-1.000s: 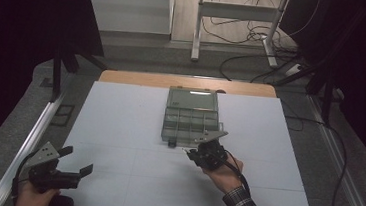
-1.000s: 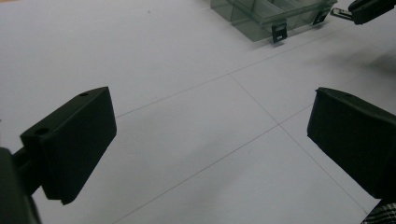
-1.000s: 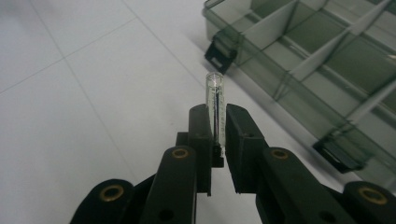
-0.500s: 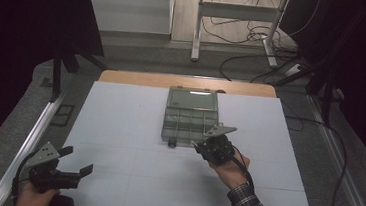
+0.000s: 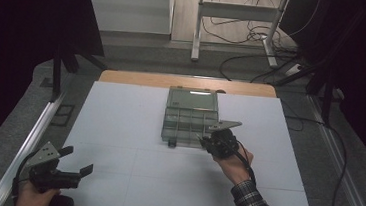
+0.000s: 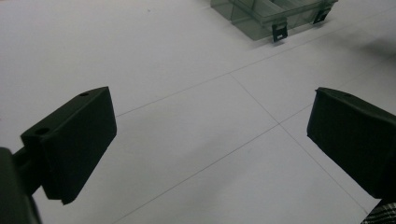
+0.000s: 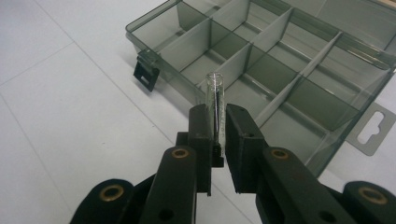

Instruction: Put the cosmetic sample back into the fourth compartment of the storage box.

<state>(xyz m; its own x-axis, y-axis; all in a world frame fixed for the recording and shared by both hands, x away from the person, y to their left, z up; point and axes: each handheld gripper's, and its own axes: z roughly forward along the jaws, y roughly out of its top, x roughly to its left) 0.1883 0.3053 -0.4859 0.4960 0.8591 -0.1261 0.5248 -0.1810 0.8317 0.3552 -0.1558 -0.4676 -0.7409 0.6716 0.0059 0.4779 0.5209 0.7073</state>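
Observation:
A clear compartment box (image 5: 189,118) lies open in the middle of the white mat, lid folded back; its empty dividers (image 7: 261,70) show in the right gripper view. My right gripper (image 5: 206,142) hovers at the box's near right corner, shut on a small clear glass tube (image 7: 217,105) that sticks up between its jaws, over the box's front edge. My left gripper (image 5: 76,161) rests low at the near left of the mat, open with nothing between its fingers (image 6: 74,140). The box's front latches (image 6: 279,31) appear far off in the left gripper view.
A white mat (image 5: 118,127) covers the wooden table. Metal rails (image 5: 27,144) run along both sides. Behind the table are table legs and cables (image 5: 247,33) on the floor. The box's black latch (image 7: 147,72) hangs at its front edge.
My right gripper has moved rightward and slightly up along the box's front edge, carrying the tube. The left gripper has stayed put.

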